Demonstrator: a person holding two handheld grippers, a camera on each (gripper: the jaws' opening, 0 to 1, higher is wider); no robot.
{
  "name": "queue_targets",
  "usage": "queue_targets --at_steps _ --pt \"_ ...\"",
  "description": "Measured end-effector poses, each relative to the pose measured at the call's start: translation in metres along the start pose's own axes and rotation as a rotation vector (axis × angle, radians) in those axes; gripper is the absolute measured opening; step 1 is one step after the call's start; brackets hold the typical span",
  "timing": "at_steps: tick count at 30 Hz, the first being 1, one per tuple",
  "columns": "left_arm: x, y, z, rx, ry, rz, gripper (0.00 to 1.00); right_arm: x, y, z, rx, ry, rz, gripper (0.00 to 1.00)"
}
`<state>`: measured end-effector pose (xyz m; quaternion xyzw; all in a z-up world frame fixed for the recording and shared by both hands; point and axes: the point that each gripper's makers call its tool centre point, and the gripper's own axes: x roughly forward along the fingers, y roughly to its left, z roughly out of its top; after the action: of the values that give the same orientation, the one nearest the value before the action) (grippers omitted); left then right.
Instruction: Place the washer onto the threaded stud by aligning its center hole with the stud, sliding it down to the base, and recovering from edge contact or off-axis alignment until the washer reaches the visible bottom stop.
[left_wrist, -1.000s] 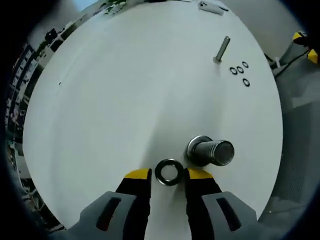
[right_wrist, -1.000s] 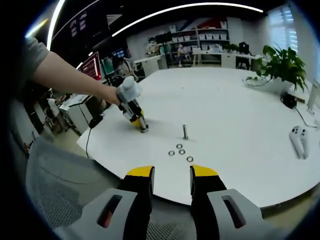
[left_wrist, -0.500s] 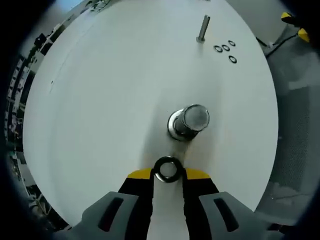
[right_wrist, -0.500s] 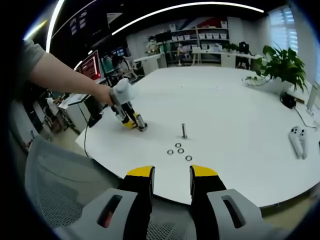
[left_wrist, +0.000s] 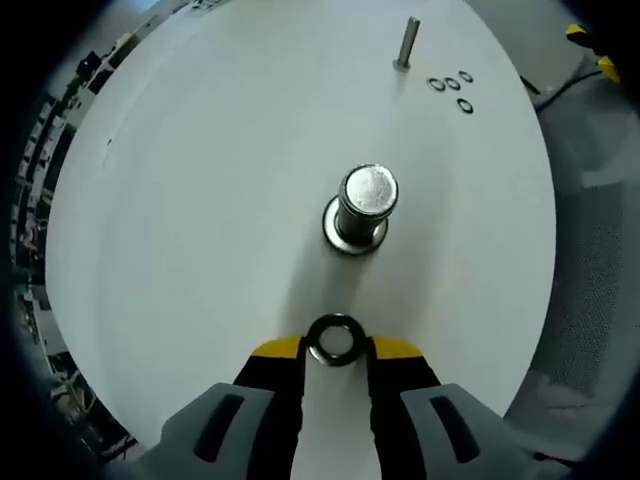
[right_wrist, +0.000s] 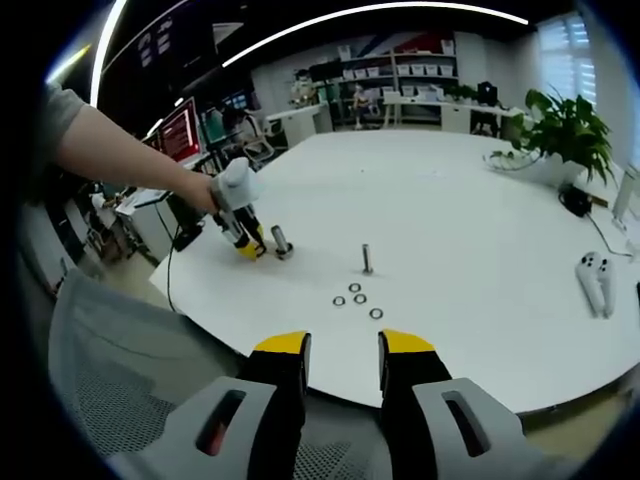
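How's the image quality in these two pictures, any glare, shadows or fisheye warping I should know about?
Left gripper view: sharp; the stud top glints, and a faint grey shadow streaks the table below it; the washer is crisp between the left gripper tips. Right gripper view: fisheye bends the ceiling light strip into an arc, and the background shelves look soft.

I'm looking across an open-plan office: storage shelves (right_wrist: 400, 75), desks with monitors (right_wrist: 183, 130), ceiling light strips (right_wrist: 370, 14) and a potted plant (right_wrist: 565, 130).
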<state>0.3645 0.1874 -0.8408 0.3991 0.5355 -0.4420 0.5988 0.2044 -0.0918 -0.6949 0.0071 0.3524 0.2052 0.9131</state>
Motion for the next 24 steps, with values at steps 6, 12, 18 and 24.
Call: queue_targets --at_steps 6,12,18,24 --pt "0.0 0.001 0.0 -0.068 0.007 0.007 0.2 0.0 0.0 0.0 0.0 -0.001 -0.001 0.29" --pt "0.0 0.002 -0.001 -0.124 0.0 0.015 0.19 -0.001 -0.002 0.002 0.01 -0.011 -0.008 0.29" --pt "-0.001 0.001 -0.004 -0.176 -0.046 0.015 0.18 -0.001 -0.001 0.002 0.007 -0.013 -0.006 0.29" --pt "-0.004 -0.008 -0.016 -0.174 -0.024 0.001 0.18 -0.002 -0.002 0.005 0.017 -0.031 -0.009 0.29"
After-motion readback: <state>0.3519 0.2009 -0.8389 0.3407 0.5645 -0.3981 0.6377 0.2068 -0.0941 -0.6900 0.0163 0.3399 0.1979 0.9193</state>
